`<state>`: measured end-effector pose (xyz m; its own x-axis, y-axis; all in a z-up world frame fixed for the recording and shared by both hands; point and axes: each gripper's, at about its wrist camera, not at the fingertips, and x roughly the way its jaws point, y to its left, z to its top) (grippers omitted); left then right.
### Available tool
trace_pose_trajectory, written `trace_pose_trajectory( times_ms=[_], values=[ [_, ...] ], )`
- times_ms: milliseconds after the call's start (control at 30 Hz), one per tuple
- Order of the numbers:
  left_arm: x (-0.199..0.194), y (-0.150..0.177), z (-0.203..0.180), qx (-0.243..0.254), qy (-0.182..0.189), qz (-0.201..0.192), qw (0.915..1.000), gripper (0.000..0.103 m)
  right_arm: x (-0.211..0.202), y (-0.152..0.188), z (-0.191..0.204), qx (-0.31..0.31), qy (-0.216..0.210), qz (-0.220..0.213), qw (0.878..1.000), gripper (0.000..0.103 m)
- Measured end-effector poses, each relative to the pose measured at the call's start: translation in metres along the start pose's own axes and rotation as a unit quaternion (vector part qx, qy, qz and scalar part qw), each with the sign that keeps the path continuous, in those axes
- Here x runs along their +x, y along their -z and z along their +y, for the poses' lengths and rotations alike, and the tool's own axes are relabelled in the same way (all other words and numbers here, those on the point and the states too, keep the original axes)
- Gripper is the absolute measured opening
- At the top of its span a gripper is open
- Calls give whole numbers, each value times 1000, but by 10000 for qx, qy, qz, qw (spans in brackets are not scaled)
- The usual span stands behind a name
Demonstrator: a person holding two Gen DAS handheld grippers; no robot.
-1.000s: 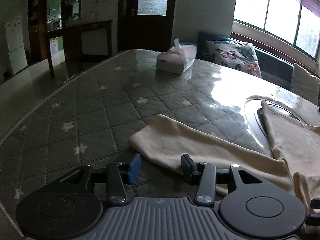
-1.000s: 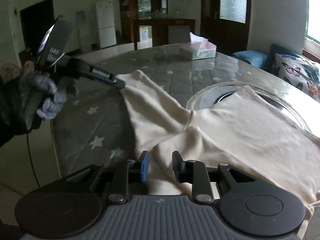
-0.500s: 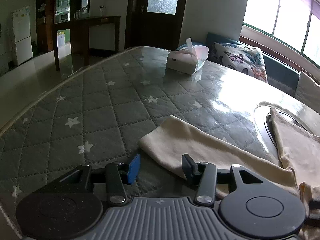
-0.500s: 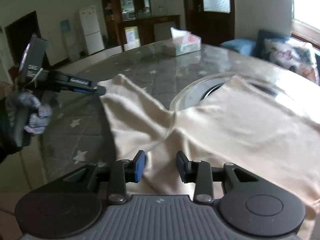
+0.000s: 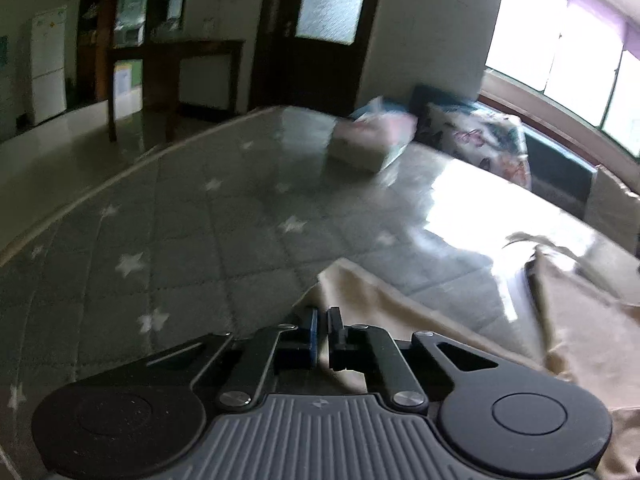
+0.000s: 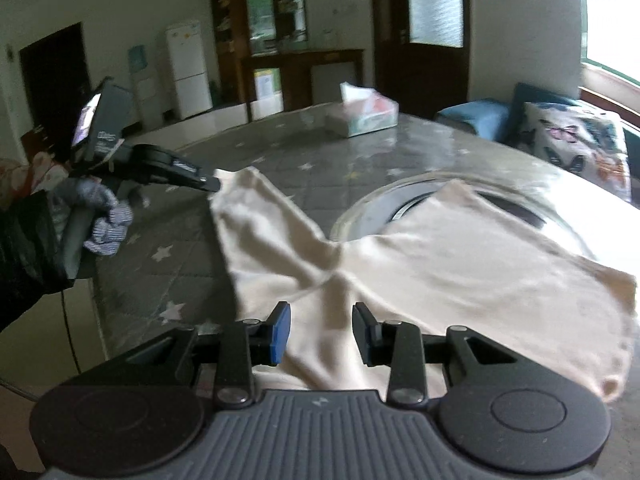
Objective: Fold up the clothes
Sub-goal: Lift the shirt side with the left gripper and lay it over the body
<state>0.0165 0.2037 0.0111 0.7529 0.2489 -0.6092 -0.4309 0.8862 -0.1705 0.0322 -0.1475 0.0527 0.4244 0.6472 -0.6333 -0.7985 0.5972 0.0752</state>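
Cream garment (image 6: pixel 420 256), one; left tool (image 5: pixel 322 326) clamps its sleeve; right tool (image 6: pixel 321 330) agape.

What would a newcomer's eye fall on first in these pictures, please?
Probably the cream garment spread across the star-quilted table, part of it draped over a round glass turntable. Next, the left claw, shut on the end of one sleeve, and the tissue box at the far side.

- The left gripper (image 5: pixel 322 325), open a second ago beside the cream garment's (image 6: pixel 460 256) sleeve (image 5: pixel 384 304), has closed on the sleeve's end.
- The sleeve end has lifted with it.
- The right gripper (image 6: pixel 321 326) has spread wider, with cloth between its fingers.
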Motion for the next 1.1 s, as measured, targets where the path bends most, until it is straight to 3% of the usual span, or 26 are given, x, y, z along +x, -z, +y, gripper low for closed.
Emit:
trace_pose_trajectory(
  times_ms=[167, 300, 467, 667, 833, 900, 967, 1100],
  values=[
    [-34, -10, -45, 324, 709, -275, 9966, 4, -24, 12, -24, 351, 415, -78, 9985, 34],
    [-60, -10, -95, 739, 1416, -400, 9863, 4, -40, 29, -46, 726, 772, -81, 9943, 34],
    [-84, 2, -156, 1292, 2322, -394, 9632, 4, -61, 51, -69, 1136, 1091, -140, 9874, 34],
    [-97, 31, -216, 1896, 3234, -84, 9270, 5, -76, 69, -87, 1519, 1268, -236, 9799, 34],
    [-99, 60, -238, 2463, 3485, 300, 9039, 12, -77, 77, -92, 1680, 1313, -253, 9767, 34],
    [-102, 64, -235, 2555, 3407, 277, 9044, 31, -78, 78, -93, 1737, 1324, -279, 9755, 34],
    [-99, 60, -219, 2517, 3194, 209, 9134, 43, -79, 78, -94, 1764, 1313, -313, 9750, 34],
    [-90, 55, -182, 2417, 2662, 107, 9331, 55, -76, 73, -91, 1739, 1161, -331, 9773, 34]
  ],
)
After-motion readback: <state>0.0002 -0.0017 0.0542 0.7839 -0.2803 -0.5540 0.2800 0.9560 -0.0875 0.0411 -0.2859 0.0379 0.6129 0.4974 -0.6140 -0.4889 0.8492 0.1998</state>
